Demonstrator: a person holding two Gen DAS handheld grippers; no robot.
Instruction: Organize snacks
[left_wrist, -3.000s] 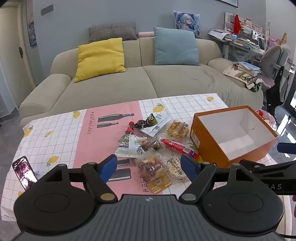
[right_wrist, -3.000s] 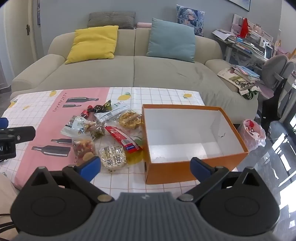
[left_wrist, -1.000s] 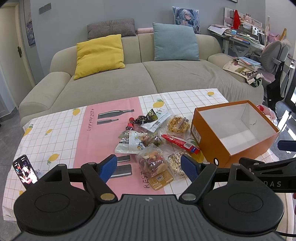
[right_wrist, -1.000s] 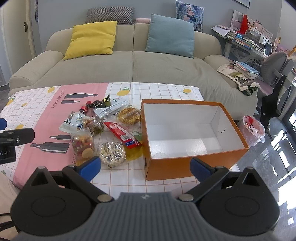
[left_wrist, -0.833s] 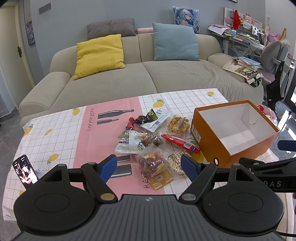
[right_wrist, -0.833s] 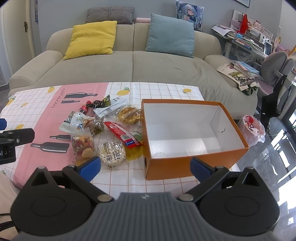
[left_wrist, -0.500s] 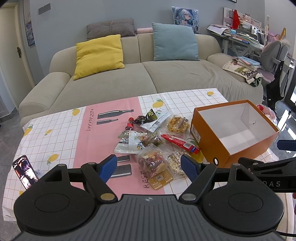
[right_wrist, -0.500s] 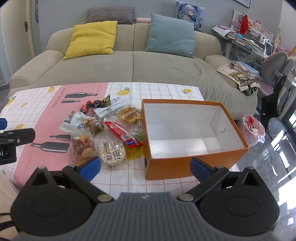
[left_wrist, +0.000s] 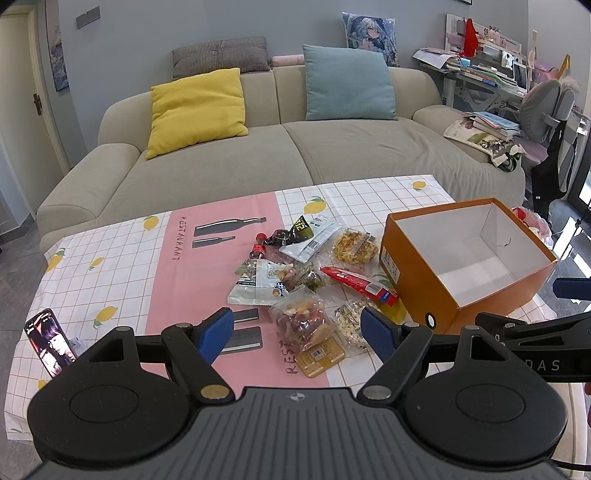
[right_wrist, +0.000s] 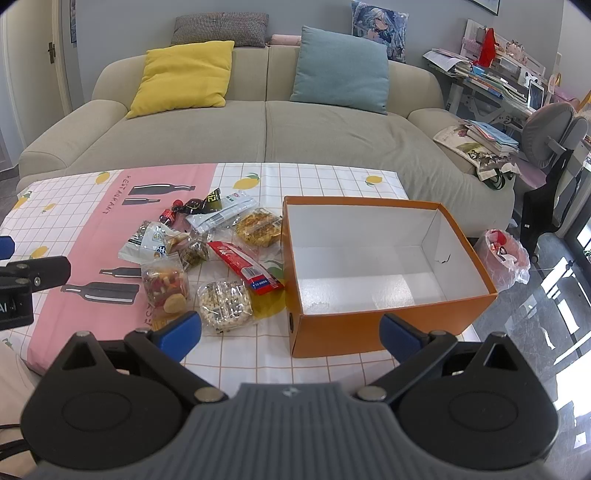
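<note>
currently both left tongs (left_wrist: 295, 328) and right tongs (right_wrist: 290, 334) released, empty, above table (right_wrist: 332, 184). snack packets (left_wrist: 314, 273) heaped just left of empty orange box (right_wrist: 373, 258). advise: grasp nearest mixed-fruit bag (left_wrist: 301, 321) by edge, avoid crushing.

Counter (left_wrist: 110, 266) covered by a pink-and-white checked cloth with lemon print. Open orange box (right_wrist: 373, 314) stands on it. Snack packets (right_wrist: 207, 254) lie clustered just left of the box. Phone (left_wrist: 50, 341) lies far left of the box, near the counter's edge.
</note>
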